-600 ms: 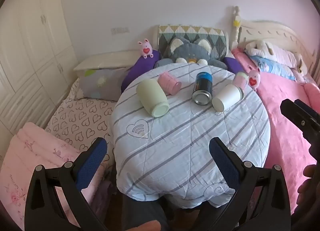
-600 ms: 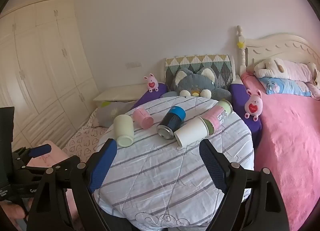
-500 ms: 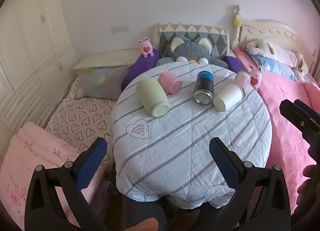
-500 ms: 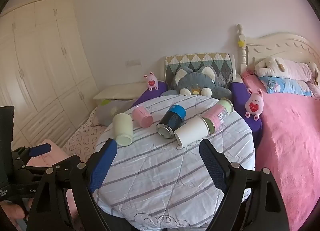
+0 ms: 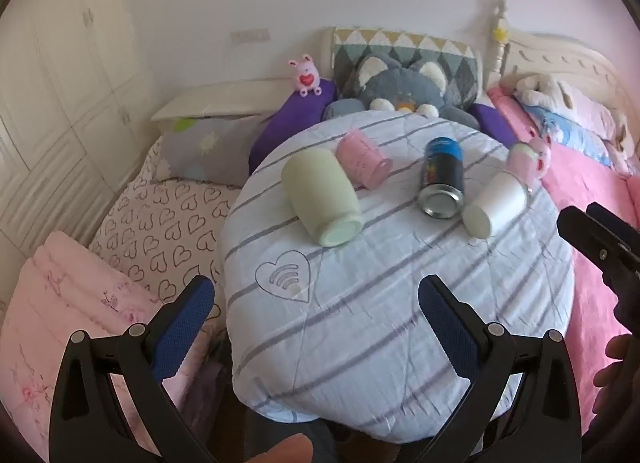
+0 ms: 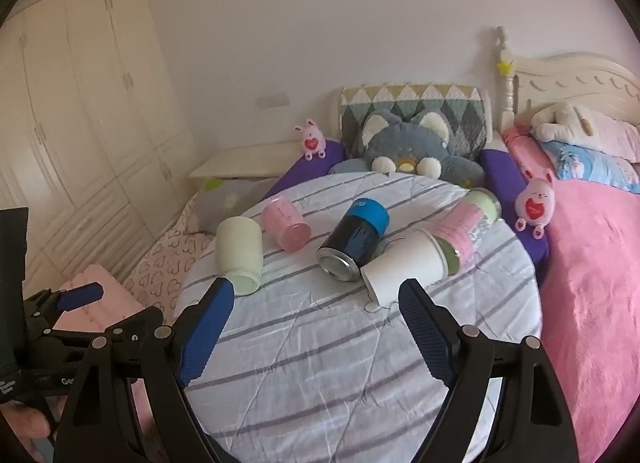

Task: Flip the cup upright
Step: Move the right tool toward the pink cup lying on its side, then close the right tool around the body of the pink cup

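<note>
Looking down your left wrist view: left gripper (image 5: 316,303) has its jaws spread wide, nothing between the blue pads (image 5: 182,323), hanging over the near edge of the round table (image 5: 400,343) with the striped cloth. Five containers lie on their sides across the far half. Pale green cup (image 5: 322,197) is leftmost, base toward you. Small pink cup (image 5: 362,163) sits just behind it on its right, close enough that I can't tell if they touch. Black and blue can (image 5: 442,179) is mid-table, metal end toward you. White paper cup (image 5: 496,203) lies just right of the can, its base toward you. Pink and green tumbler (image 5: 522,161) is behind the paper cup, near the table's far right edge. Your right gripper (image 5: 592,239) shows only as a black edge at the right of this view.

Right wrist view: right gripper (image 6: 316,327) is also wide open, holding nothing, well short of the containers. From here the paper cup (image 6: 404,271) lies just beyond the right fingertip (image 6: 424,327), its rim end against the tumbler (image 6: 466,231). The can (image 6: 356,235) lies just left of it, then the pink cup (image 6: 286,223) and the green cup (image 6: 239,251). Your left gripper (image 6: 80,295) shows at the lower left, off the table. Grey cat plush (image 6: 412,147) sits behind the table (image 6: 340,383).
</note>
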Motion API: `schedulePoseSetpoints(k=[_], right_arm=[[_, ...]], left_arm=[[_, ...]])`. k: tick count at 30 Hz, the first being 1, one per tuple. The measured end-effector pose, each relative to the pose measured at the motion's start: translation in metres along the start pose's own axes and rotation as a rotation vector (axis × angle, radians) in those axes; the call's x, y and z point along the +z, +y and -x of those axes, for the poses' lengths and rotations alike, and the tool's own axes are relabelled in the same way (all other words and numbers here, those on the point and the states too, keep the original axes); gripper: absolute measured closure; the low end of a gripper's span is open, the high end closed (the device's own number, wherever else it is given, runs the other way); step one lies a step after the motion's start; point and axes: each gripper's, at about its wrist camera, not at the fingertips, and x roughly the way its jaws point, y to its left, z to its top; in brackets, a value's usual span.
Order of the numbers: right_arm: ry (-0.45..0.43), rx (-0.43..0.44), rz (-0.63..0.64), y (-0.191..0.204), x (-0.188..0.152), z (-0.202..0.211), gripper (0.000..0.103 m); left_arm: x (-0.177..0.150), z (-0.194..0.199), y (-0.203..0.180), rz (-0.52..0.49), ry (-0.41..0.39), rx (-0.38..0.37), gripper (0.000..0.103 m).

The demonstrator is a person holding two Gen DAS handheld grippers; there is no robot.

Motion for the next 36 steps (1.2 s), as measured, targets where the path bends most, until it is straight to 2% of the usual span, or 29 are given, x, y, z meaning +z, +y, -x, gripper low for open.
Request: schedulePoseSetpoints(k=[6,12,19,26,36], right_arm=[[0.063,0.009,0.029,0.003,0.014,-0.04,0.018],[0.081,0.007,0.052,0.001,0.028,-0.068,0.018],[0.142,0.007,0.138,0.006,0.052,-0.115,0.018],[0.254,0.05,0.238,0.028,0.066,-0.18,0.018],[0.424,0.036,0.35,0.048,0.065,-0.269,0.018]], left_arm=[[0.021,-0.033,0.012,0.037,0.026,0.007,0.0],[0.044,-0.061,0.005,0.036,0.035,-0.016,0.0],[0.06,-0.094,0.009,0.05,0.064,0.019,0.0],[0.068,-0.126,0.033,0.076,0.089,0.053,0.0],[0.078,-0.161,0.066,0.116,0.105,0.041,0.0]])
